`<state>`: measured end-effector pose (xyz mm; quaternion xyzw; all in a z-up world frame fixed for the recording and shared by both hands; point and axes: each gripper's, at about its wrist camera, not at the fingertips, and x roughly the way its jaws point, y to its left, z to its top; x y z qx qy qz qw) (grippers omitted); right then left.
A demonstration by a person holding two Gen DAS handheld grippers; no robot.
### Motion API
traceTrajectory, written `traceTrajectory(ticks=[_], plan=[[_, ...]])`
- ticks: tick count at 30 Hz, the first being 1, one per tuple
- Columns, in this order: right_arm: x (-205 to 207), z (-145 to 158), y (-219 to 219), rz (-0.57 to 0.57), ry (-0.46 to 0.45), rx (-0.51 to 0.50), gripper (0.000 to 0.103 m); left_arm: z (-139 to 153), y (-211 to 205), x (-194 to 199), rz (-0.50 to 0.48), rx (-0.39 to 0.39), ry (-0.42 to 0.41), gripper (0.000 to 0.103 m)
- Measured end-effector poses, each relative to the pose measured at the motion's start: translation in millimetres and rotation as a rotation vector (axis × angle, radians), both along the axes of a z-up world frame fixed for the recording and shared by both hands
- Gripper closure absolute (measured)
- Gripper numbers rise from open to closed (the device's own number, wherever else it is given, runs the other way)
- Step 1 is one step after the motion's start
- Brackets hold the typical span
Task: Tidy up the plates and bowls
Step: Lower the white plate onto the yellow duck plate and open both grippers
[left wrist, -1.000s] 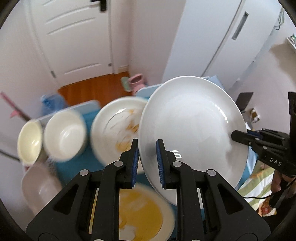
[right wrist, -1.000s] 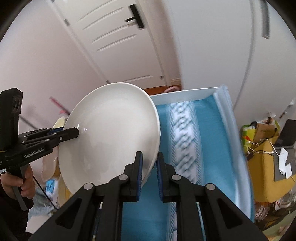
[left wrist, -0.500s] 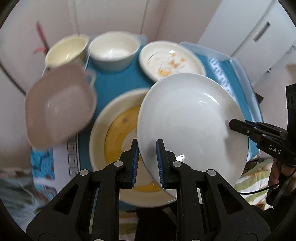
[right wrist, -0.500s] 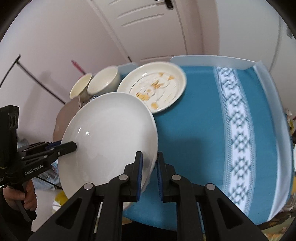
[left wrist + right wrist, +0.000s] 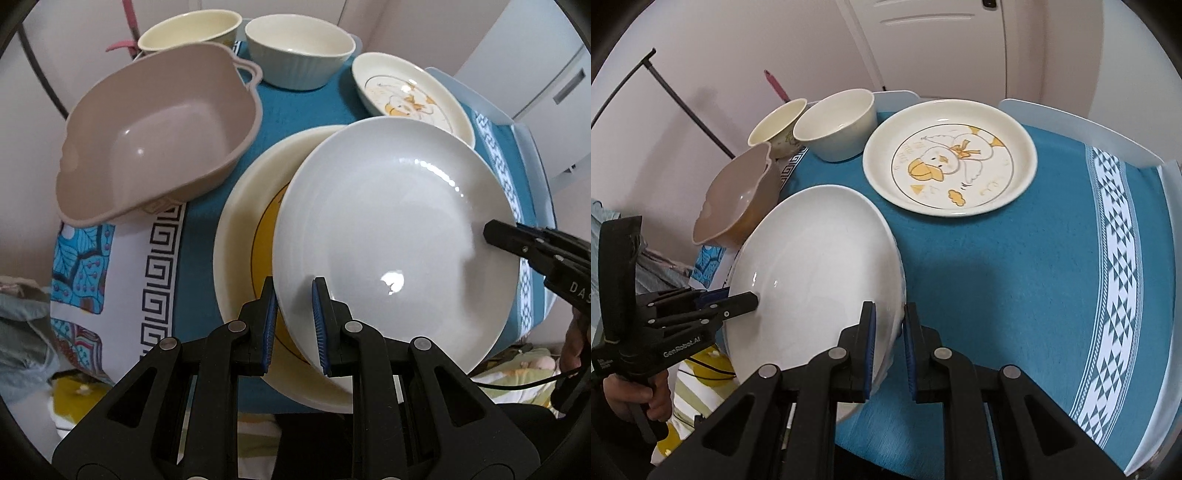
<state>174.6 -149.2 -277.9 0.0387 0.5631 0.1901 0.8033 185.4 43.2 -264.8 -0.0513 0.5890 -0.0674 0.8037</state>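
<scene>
White plate (image 5: 391,236) is clamped at opposite rim edges by left gripper (image 5: 293,325) and right gripper (image 5: 888,350), held tilted over yellow-patterned plate (image 5: 243,229). Glazed ceramic judged stiff, slippery, breakable; rim grips suit.

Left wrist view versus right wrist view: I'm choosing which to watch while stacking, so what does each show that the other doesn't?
Only the left wrist view shows the yellow-centred plate beneath the white plate. Only the right wrist view shows the duck plate's full picture. Both show the white plate held by both grippers, the tan bowl and two pale bowls.
</scene>
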Motion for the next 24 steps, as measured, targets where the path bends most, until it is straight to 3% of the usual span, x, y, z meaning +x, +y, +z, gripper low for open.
traceTrajectory(ticks=[4,9,19,24], plan=[[3,-3,1,0.028,0.005,-0.016,0.090,-6,0,1,0.020,0.008,0.009,0.087],[7,-6,2,0.057,0.012,-0.045,0.090,-5,-9,2,0.010,0.074,-0.013,0.087],[9,-13,17,0.130,0.012,-0.131,0.090,-1,-31,-2,-0.057,0.317,-0.059,0.086],[7,-12,25,0.165,-0.013,-0.184,0.090,-1,-37,-2,-0.071,0.373,-0.069,0.086]])
